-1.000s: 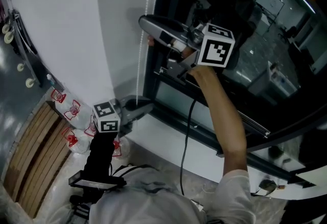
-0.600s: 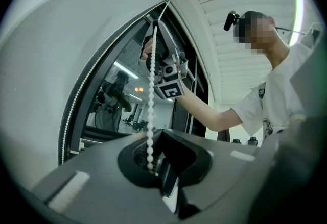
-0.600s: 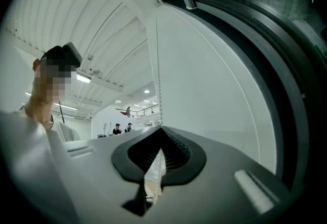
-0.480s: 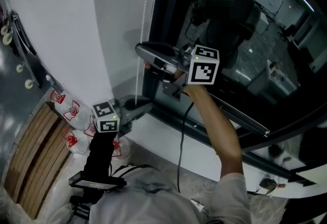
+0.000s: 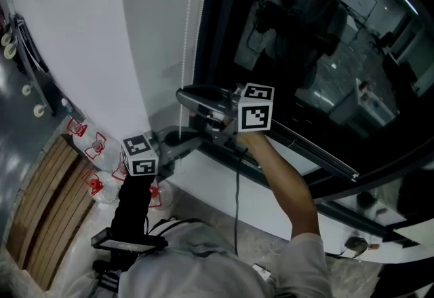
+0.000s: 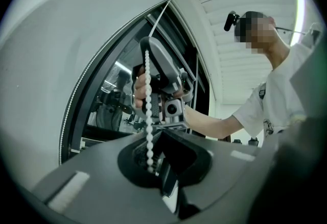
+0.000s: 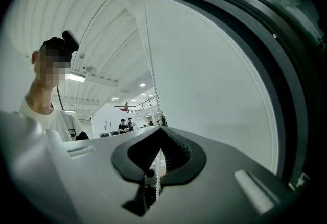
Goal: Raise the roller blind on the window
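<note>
L gripper (image 5: 190, 140) nearest me, low, jaws clamped on the bead chain (image 5: 188, 39). R gripper (image 5: 184, 96) just beyond, pinched shut on the same chain. Chain's long axis vertical, running up past both. White roller blind (image 5: 81, 39) far left, dark window (image 5: 305, 52) right.

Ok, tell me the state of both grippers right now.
Left gripper: closed on the white beaded blind chain.
Right gripper: closed on the same chain, higher up.
</note>
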Tool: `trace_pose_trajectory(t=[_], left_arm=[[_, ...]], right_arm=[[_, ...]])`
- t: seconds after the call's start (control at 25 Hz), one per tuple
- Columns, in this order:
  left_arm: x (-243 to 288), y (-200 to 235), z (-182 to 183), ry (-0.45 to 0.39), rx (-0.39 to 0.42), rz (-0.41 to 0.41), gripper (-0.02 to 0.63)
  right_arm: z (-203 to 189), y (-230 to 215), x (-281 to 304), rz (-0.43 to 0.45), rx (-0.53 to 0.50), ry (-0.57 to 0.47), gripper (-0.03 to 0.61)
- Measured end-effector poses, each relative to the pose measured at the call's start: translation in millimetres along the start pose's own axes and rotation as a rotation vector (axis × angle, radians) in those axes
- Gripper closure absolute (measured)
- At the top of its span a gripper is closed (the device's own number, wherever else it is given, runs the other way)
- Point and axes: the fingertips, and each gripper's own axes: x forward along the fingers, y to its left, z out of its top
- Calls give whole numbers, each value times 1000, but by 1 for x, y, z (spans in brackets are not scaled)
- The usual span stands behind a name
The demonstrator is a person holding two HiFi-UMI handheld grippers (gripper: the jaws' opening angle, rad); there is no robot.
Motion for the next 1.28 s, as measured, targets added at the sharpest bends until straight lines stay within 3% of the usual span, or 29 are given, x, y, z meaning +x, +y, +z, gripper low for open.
trace_pose_trajectory(t=[0.36,0.48,0.56,0.6,0.92,1.28], left_arm=[[1,0,0,0,-8,4,615],[1,-1,1,-2,6,-3,615],[0,-1,1,0,12,-5,615],[0,-1,2,0,11,-1,615],[-2,2,1,6,8,13,615],[0,2,1,4,19,5,615]], right_arm=[[-41,-8,-5,-5,74,30,572],[-36,-5,-6,3,25,31,569],[-25,-1,-7,14,-12,32,495],[-15,0,-7,21,-20,15,454],[118,24,-1,58,-192,-139,453],[222,57,15,96,-354,-164,456]])
